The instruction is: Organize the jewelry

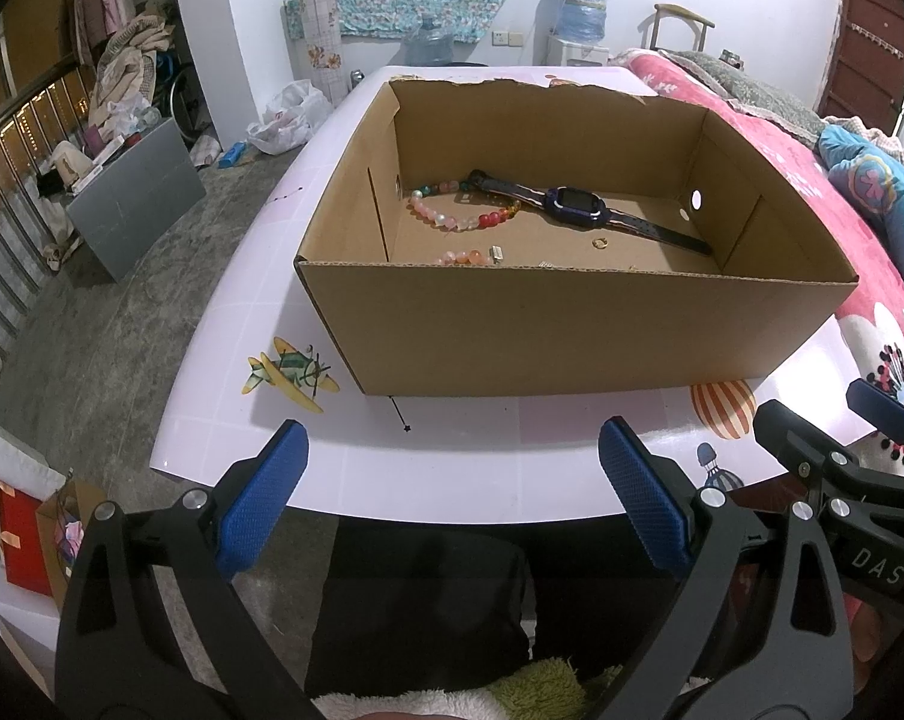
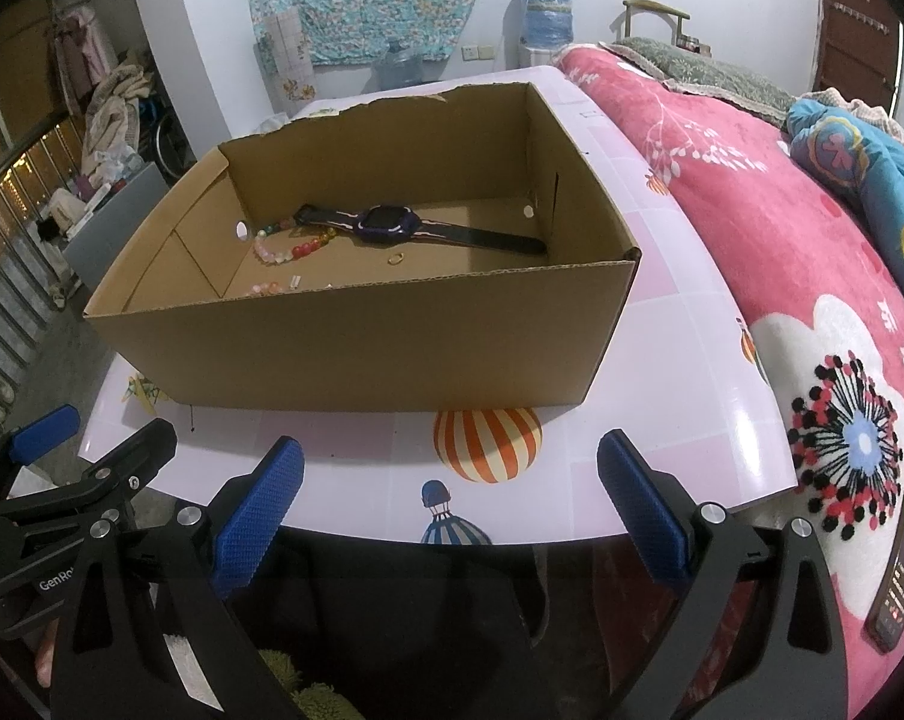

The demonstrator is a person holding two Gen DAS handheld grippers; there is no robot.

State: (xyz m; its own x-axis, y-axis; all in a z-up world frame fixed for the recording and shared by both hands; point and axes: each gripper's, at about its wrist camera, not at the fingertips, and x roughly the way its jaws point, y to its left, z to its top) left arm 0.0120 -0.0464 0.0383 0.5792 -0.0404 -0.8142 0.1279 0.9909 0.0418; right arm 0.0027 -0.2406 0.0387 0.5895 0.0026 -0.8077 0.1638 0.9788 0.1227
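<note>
An open cardboard box (image 1: 571,324) (image 2: 362,348) stands on the white table. Inside lie a dark blue watch (image 1: 574,204) (image 2: 389,222), a multicoloured bead bracelet (image 1: 452,219) (image 2: 281,252), a second pink bead bracelet (image 1: 466,256) (image 2: 266,287) partly hidden by the near wall, and a small gold ring (image 1: 600,243) (image 2: 396,259). My left gripper (image 1: 452,498) is open and empty at the table's near edge, in front of the box. My right gripper (image 2: 452,498) is open and empty, beside it to the right. Each shows in the other's view.
The table (image 1: 452,456) (image 2: 661,372) carries balloon and plane stickers. A bed with a pink blanket (image 2: 781,228) runs along the right, with a phone (image 2: 898,546) on it. Floor clutter and a grey box (image 1: 134,192) lie to the left.
</note>
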